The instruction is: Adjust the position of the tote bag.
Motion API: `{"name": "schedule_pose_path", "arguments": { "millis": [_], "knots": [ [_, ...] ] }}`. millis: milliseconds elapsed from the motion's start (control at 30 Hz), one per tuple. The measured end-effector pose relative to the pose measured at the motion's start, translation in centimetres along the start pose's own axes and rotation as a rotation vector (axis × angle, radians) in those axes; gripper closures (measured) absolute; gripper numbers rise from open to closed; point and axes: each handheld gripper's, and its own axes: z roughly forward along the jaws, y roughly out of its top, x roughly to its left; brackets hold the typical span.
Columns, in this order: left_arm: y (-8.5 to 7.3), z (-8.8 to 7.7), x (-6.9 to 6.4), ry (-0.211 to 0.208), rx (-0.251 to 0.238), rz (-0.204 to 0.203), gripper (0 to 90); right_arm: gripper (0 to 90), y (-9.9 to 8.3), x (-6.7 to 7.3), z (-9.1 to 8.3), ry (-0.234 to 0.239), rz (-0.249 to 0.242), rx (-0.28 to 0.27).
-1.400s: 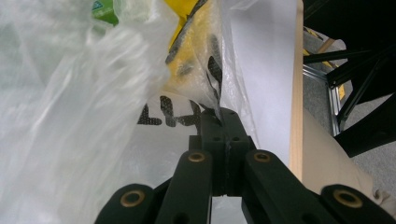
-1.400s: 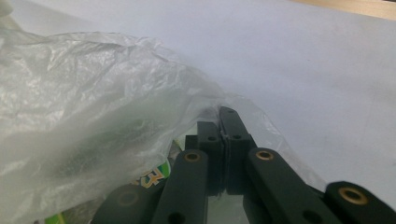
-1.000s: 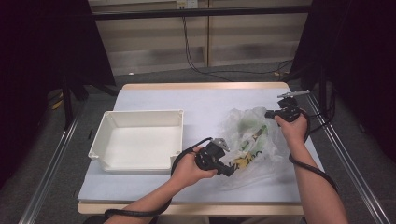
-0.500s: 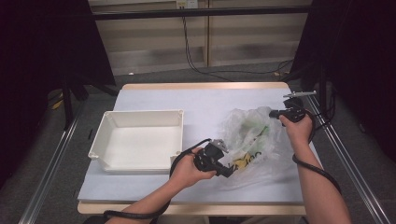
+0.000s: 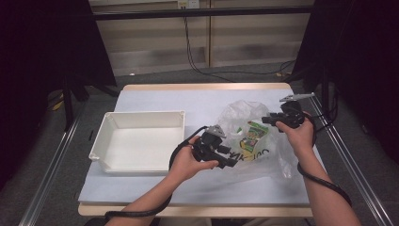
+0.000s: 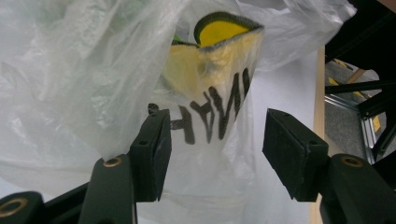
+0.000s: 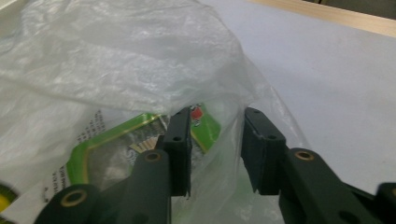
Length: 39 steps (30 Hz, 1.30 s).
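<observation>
Thin clear plastic bag (image 5: pixel 256 141) lies crumpled on the pale-blue table top (image 5: pixel 155 99), right of centre. Inside it: a green-and-white printed carton (image 5: pixel 256 131) and a yellow pack w/ black rim (image 6: pixel 219 44), black lettering on the bag film in front of it. Empty white rectangular plastic tray (image 5: pixel 141 141) sits to the left, just apart from the bag.

Left gripper (image 5: pixel 226 157) is at the bag's near-left edge. Its jaws have just been opening; they stand released, film bulging between them and brushing the left pad (image 6: pixel 152 149), but no squeeze that I can see. Right gripper (image 5: pixel 268 120) is at the bag's far-right side; jaws have also just been opening, now parted w/ loose film and the carton's corner behind them, nothing clamped.

Judgement: step in hand looks like re-gripping the bag to open it or get contents out toward the tray.

How to do it well:
- Grab film only, not the carton thru it; pinching both locks the contents in.
- Take a single layer at the mouth edge w/ each gripper, opposite sides, then pull apart gently.
- Bag is slippery and thin; bite deep enough so it won't slide out, but no jerks, it may tear.
- Keep the mouth facing the tray before lifting the bottom.
</observation>
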Motion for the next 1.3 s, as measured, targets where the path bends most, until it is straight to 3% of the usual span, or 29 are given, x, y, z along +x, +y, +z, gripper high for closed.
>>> {"name": "schedule_pose_path", "arguments": {
  "millis": [100,200,333,467,633,733,833,967,1033,1100,1200,1300],
  "knots": [
    [0.2,-0.3,0.1,0.032,0.012,0.024,36.8,57.6,-0.1,0.6,-0.4,-0.002,-0.012,0.003],
    [0.1,-0.1,0.1,0.036,0.002,0.026,33.5,54.8,-0.2,1.2,-1.0,-0.006,-0.022,-0.002],
    [0.0,0.0,0.1,0.055,0.036,0.034,32.9,48.2,-0.3,1.8,-1.9,-0.005,-0.021,-0.007],
    [-0.1,0.3,0.0,0.060,0.017,0.036,33.0,41.8,-0.4,2.0,-2.9,-0.011,-0.016,-0.010],
    [-0.2,0.4,0.1,0.079,0.036,0.039,35.6,35.8,-0.5,2.0,-4.1,-0.013,-0.015,-0.016],
    [-0.4,0.8,0.2,0.067,0.015,0.034,37.6,33.5,-0.7,2.0,-4.8,-0.009,-0.002,-0.021],
    [-0.6,1.1,0.3,0.071,0.035,0.034,40.2,32.9,-1.0,2.3,-5.4,0.000,0.002,-0.032],
    [-0.8,1.3,0.2,0.051,0.046,0.026,47.6,32.9,-0.9,3.2,-5.8,0.015,-0.022,-0.033],
    [-0.9,1.5,0.0,0.039,0.026,0.021,50.0,32.0,-0.8,3.8,-5.9,0.025,-0.034,-0.037],
    [-0.7,1.3,0.0,0.043,0.050,0.036,52.1,31.3,-0.5,4.5,-5.9,0.023,-0.052,-0.035],
    [-0.8,1.7,0.0,0.039,0.028,0.026,52.1,31.1,-0.4,5.3,-5.8,0.033,-0.075,-0.034],
    [-0.8,1.8,0.0,0.046,0.051,0.028,52.1,30.8,-0.4,6.1,-5.3,0.051,-0.089,-0.012]
  ]
}}
